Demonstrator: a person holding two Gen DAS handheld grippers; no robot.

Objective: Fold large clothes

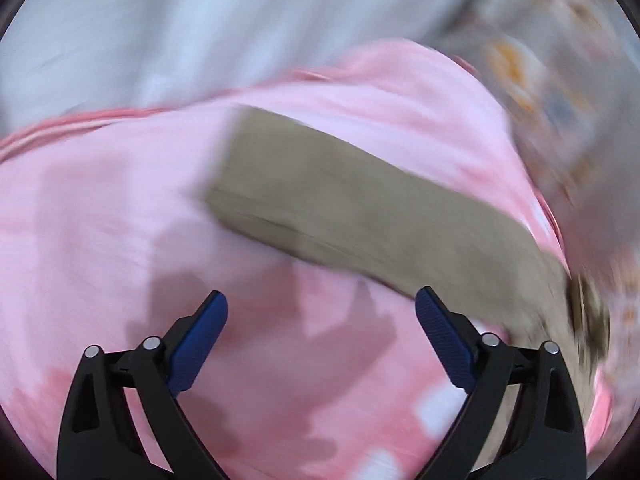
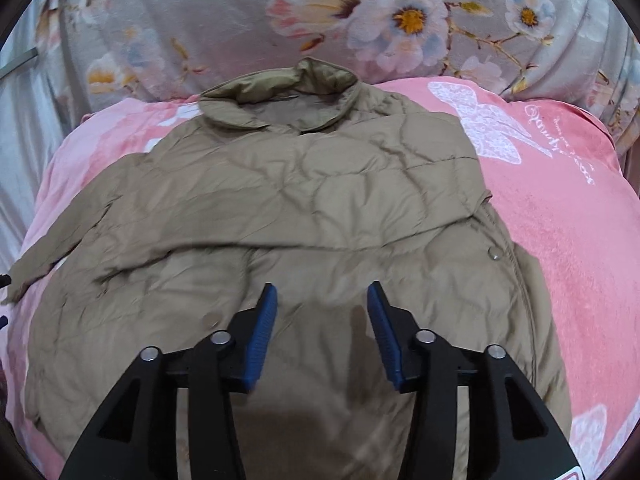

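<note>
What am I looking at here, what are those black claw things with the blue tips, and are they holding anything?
Those are two hand-held grippers; a person carries one in each hand, and each has a camera looking forward along its two fingers. The blurred picture comes from the left gripper: its jaws stand wide open over a pink blanket, with a tan sleeve ahead of it. The sharp picture comes from the right gripper, also open, above a tan quilted jacket spread flat on the same pink blanket, collar at the far end. Behind is a grey flowered cloth. Neither gripper holds anything.
</note>
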